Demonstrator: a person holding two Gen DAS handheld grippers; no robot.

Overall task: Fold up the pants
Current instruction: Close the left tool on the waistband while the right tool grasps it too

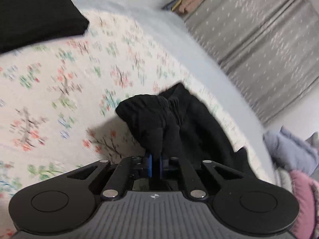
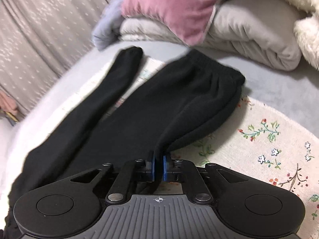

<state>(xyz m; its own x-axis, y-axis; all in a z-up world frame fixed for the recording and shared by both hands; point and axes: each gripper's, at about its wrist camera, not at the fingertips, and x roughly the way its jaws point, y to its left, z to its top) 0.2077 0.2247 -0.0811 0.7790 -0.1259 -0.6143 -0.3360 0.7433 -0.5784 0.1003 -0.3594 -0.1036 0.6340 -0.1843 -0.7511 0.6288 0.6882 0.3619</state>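
Both the left gripper (image 1: 156, 164) and the right gripper (image 2: 159, 166) are clenched on the black pants (image 2: 139, 107), which lie on the floral cloth (image 2: 269, 149).

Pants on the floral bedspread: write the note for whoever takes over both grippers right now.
Left gripper: shut on a bunched fold of the black pants.
Right gripper: shut on the pants' edge.
Pants lie on the floral bedspread, legs spread apart toward the far end.
Another black garment lies farther off.
Done: both grips taken.
Left: every fold.
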